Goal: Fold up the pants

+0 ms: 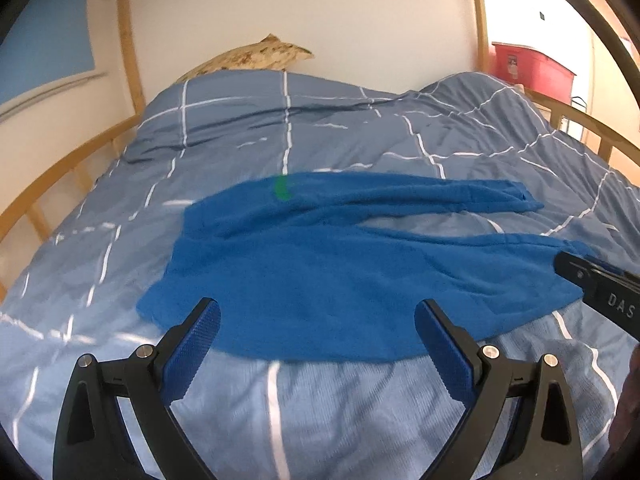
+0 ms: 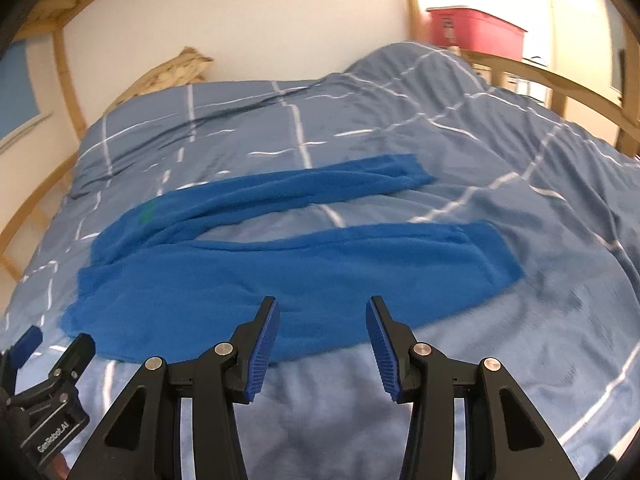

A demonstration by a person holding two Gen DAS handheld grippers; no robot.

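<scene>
Blue fleece pants (image 1: 328,276) lie flat on the bed, waist to the left, both legs stretched to the right with a gap between them. They also show in the right wrist view (image 2: 248,276). A small green tag (image 1: 282,190) sits near the waist's far edge. My left gripper (image 1: 318,314) is open and empty, just above the near edge of the pants at the waist end. My right gripper (image 2: 322,312) is open and empty over the near leg's near edge. Its body shows at the right in the left wrist view (image 1: 600,284).
The bed has a blue duvet with white grid lines (image 1: 360,128), bunched up at the far right. A wooden rail (image 1: 48,184) runs along the left and right sides. A patterned pillow (image 1: 256,56) lies at the head. A red box (image 1: 528,64) stands beyond the bed.
</scene>
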